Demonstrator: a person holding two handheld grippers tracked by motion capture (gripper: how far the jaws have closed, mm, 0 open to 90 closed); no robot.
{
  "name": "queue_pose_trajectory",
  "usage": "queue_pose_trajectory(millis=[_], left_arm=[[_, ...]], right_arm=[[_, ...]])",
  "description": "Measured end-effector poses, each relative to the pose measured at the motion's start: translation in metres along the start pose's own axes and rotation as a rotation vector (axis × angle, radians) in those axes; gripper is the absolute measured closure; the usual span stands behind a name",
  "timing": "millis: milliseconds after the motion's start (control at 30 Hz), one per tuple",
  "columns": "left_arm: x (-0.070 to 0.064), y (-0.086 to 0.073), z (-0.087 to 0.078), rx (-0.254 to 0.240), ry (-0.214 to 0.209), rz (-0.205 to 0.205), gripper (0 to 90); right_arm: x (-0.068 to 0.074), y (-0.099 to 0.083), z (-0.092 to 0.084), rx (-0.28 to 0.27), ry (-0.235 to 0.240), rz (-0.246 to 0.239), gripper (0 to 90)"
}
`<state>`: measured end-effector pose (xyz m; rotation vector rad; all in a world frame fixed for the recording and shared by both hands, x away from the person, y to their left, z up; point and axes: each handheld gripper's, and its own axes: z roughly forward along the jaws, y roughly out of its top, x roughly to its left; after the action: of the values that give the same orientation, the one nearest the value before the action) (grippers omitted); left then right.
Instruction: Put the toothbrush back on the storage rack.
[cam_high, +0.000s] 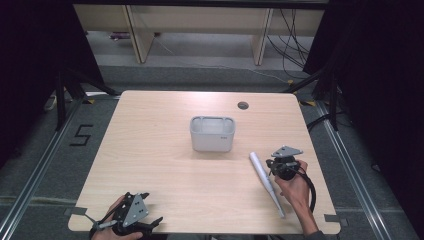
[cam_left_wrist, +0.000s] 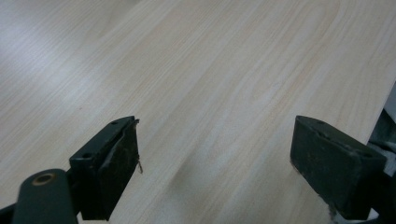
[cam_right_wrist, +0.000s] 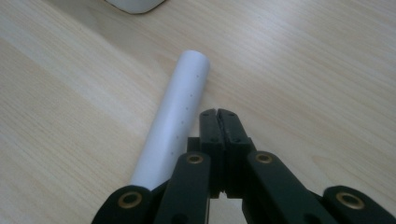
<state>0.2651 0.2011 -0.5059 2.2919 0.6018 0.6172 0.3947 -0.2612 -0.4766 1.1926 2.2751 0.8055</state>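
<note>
Black jaws, both tongs low over the pale wood table (cam_high: 165, 165).

My right gripper (cam_right_wrist: 218, 114) has its jaws pressed together on nothing, tips just beside the white tube (cam_right_wrist: 175, 123), which lies flat on the wood to their left. From the high view the tube (cam_high: 266, 182) runs diagonally near the right front of the table, my right hand (cam_high: 295, 187) alongside it. My left gripper (cam_left_wrist: 215, 154) is spread wide over bare wood at the front left corner (cam_high: 131, 216). White rectangular bin (cam_high: 212, 133) stands mid-table, apart from both.
</note>
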Motion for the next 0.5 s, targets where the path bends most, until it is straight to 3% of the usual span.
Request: queue_pose_trajectory(millis=[100,367,400,433,467,500], left_arm=[[0.0,0.0,-0.001,0.002,-0.012,0.001,14.9],[0.0,0.0,-0.001,0.004,-0.011,0.002,14.9],[0.0,0.0,-0.001,0.005,-0.011,0.003,15.0],[0.0,0.0,-0.001,0.005,-0.011,0.002,14.9],[0.0,0.0,-0.001,0.004,-0.011,0.001,14.9],[0.0,0.0,-0.001,0.005,-0.011,0.003,14.9]], right_arm=[[-0.001,0.003,0.006,0.007,-0.004,-0.028,90.0],[-0.004,0.009,0.018,0.036,0.002,0.0,90.0],[-0.006,0.01,0.018,0.035,-0.005,-0.024,90.0],[-0.004,0.012,0.018,0.039,-0.002,0.003,90.0],[-0.006,0.012,0.02,0.032,-0.007,-0.025,90.0],[-0.005,0.014,0.02,0.044,-0.001,-0.011,90.0]])
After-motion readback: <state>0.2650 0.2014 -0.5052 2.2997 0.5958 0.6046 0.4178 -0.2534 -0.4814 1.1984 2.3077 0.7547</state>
